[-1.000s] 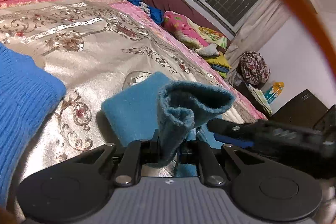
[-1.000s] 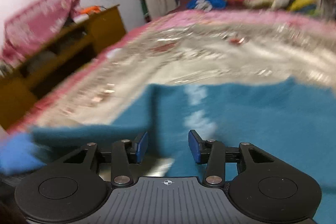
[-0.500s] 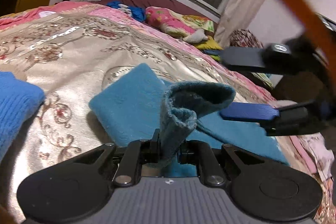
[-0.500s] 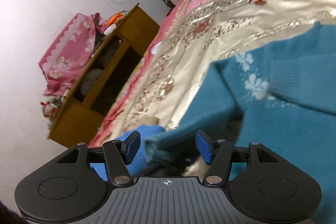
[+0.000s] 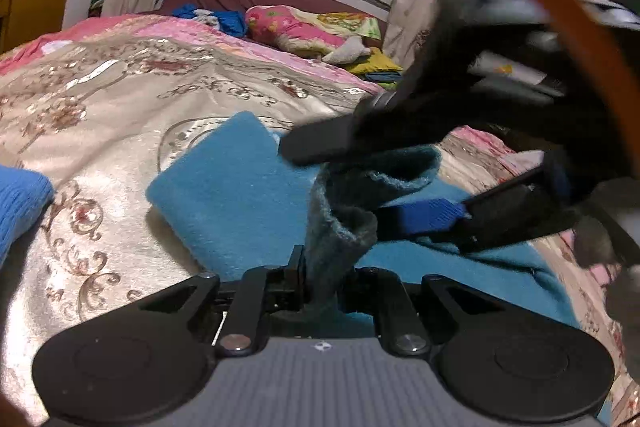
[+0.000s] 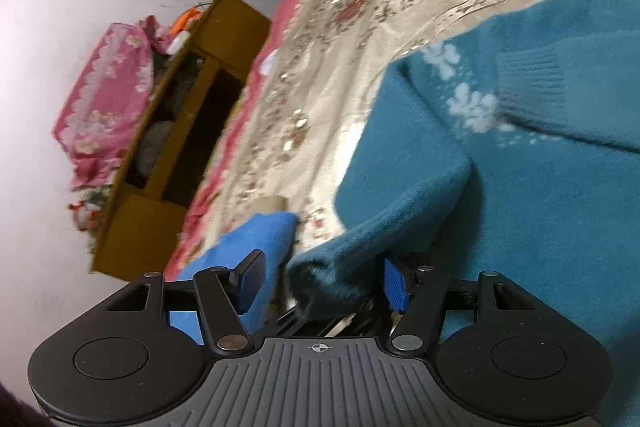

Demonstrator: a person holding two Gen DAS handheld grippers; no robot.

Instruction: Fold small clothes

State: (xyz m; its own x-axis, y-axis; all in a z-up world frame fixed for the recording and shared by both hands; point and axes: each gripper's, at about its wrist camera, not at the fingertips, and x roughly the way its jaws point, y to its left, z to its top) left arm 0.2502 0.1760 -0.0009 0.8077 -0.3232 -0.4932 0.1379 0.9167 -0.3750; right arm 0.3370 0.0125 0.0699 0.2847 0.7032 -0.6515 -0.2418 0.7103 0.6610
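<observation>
left gripper (image 5: 320,267) is sitting at bottom centre of the left view, jaws pinched narrow on a bunched edge of the teal sweater (image 5: 240,179), which is standing up out of the jaws like a rolled cuff. right gripper (image 6: 320,279) is at bottom centre of its own view, jaws spread wide with that same lifted teal fold lying between the blue pads (image 6: 394,287), not clamped yet as far as i can tell. in the left view the right gripper (image 5: 400,179) is coming in from the right of frame, straddling the raised fold just past the left jaws, so both are on one edge, right one slightly farther out. rest of the sweater is lying flat on the bedspread (image 6: 360,7), running toward the upper right of the right view, snowflake pattern (image 6: 472,107) showing. a second blue garment (image 6: 248,239) is lying at lower left, just beside the sweater. farther back, wooden cabinet (image 6: 192,115) at mid left.
</observation>
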